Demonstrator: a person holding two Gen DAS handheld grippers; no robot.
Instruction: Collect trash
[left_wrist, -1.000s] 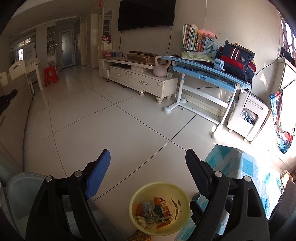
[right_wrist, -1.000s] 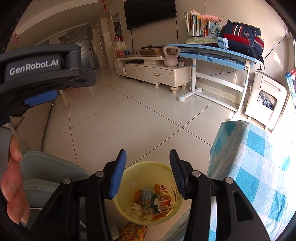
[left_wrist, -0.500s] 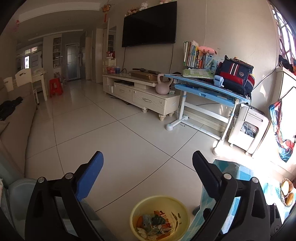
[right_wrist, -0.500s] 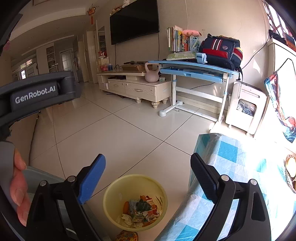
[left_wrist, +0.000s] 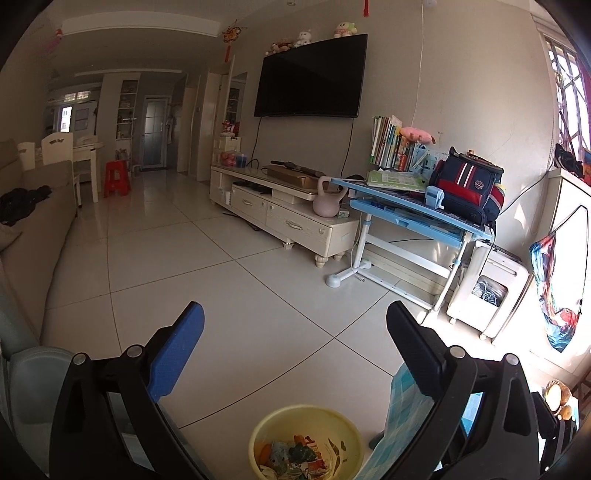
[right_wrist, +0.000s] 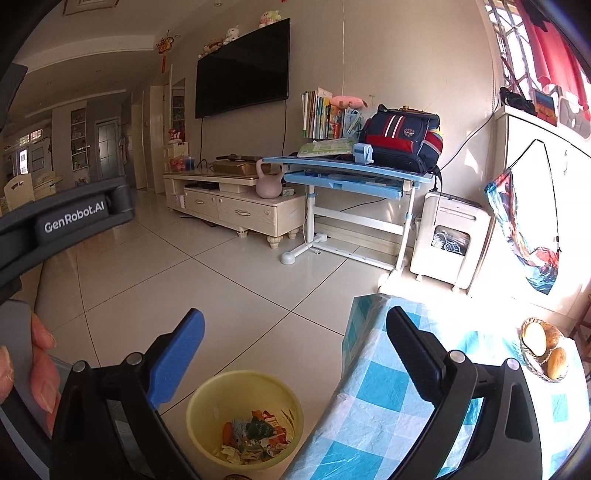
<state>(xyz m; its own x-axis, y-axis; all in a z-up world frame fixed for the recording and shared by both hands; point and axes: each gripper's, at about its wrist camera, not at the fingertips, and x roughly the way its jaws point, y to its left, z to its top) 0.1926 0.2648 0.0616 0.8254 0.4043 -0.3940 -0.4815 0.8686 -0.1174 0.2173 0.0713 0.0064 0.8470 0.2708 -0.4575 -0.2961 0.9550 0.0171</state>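
A yellow bin (left_wrist: 347, 428) stands on the tiled floor below both grippers, with crumpled wrappers and paper scraps (left_wrist: 291, 458) inside. In the right wrist view the same bin (right_wrist: 207, 402) sits beside the table with the blue checked cloth (right_wrist: 388, 387). My left gripper (left_wrist: 294, 310) is open above the bin and holds nothing. My right gripper (right_wrist: 294, 314) is opening its jaws, with nothing between them. The left tool's grey body (right_wrist: 74, 218) and the hand holding it (right_wrist: 37, 369) show at the left of the right wrist view.
A basket of bread rolls (right_wrist: 543, 347) sits on the checked cloth. A grey lidded container (left_wrist: 33, 387) is at the lower left. A TV cabinet (left_wrist: 288, 218), a blue desk (left_wrist: 413, 218) with a backpack, and a sofa (left_wrist: 33, 229) ring the open tiled floor.
Both grippers rose and tilted up away from the bin, so it now sits lower in each view. The right jaws spread from half closed to wide, and the left widened a little.
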